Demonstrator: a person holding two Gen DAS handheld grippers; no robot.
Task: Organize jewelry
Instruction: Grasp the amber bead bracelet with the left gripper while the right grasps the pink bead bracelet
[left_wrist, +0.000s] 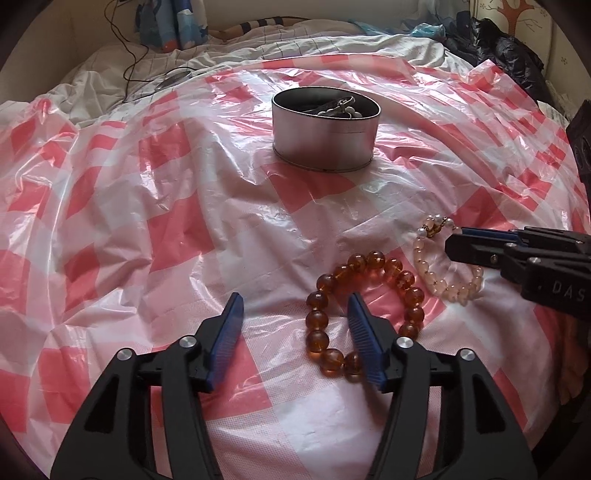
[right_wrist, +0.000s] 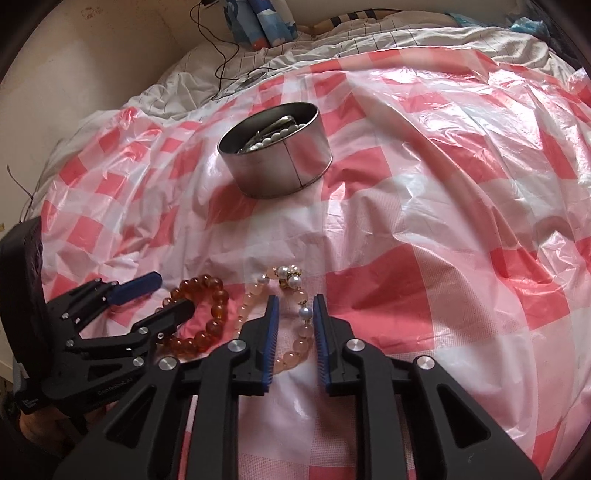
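Observation:
An amber bead bracelet (left_wrist: 318, 339) lies on the checked plastic sheet. My left gripper (left_wrist: 295, 299) is open over it. Its right finger stands inside the loop, and the loop's left side lies between the pads without touching them. Beside it to the right lies a pale pink bracelet with pearls (left_wrist: 421, 266). In the right wrist view my right gripper (right_wrist: 296, 299) stands open astride one strand of the pink bracelet (right_wrist: 297, 350), with gaps on both sides of the beads. The left gripper (right_wrist: 171, 293) shows at the left over the amber bracelet (right_wrist: 216, 286).
A round metal tin (left_wrist: 325, 147) (right_wrist: 273, 170) stands farther back in the middle, holding pearl jewelry and a metal clip. The pink-and-white plastic sheet (left_wrist: 184, 229) covers a bed. White bedding, a black cable and dark clothes lie beyond it.

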